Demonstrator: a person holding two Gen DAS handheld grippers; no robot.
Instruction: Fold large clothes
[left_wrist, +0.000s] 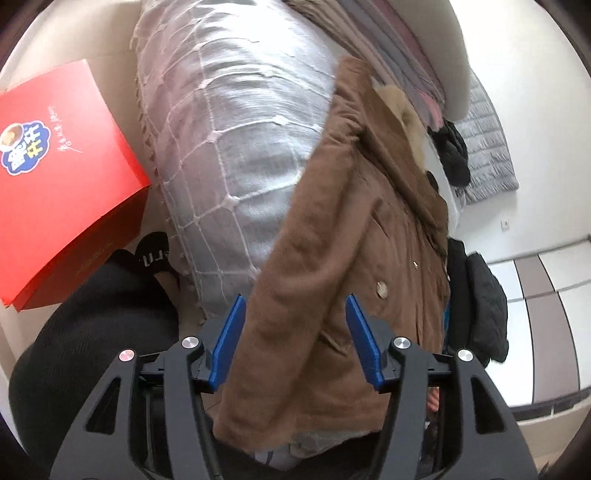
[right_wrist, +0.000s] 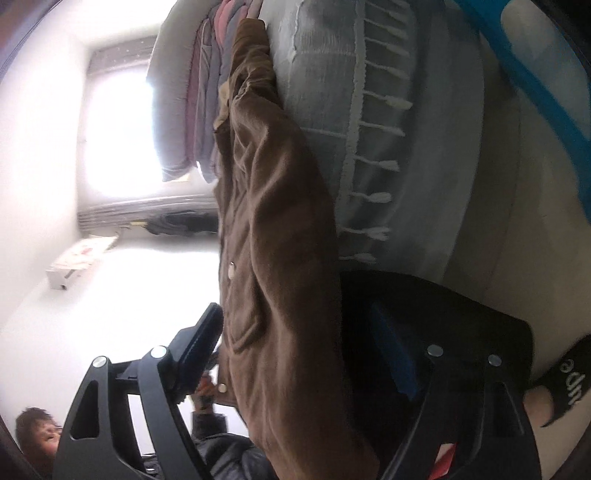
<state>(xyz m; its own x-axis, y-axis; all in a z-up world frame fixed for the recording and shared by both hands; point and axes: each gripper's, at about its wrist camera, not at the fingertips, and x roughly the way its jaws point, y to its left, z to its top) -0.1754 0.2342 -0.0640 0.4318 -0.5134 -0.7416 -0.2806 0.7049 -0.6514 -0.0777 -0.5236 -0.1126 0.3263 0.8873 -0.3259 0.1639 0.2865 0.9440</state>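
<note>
Brown coat (left_wrist: 332, 258) between spread fingers (left_wrist: 229, 343)

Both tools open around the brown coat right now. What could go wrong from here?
1. The brown coat lies between the open left tool and right tool, unpinched; it may slump and lose any fold.
2. Thick bunched fabric: a re-grip may catch several layers.
3. The red box and grey fringed blanket crowd the coat, so a tool could snag the fringe.
</note>
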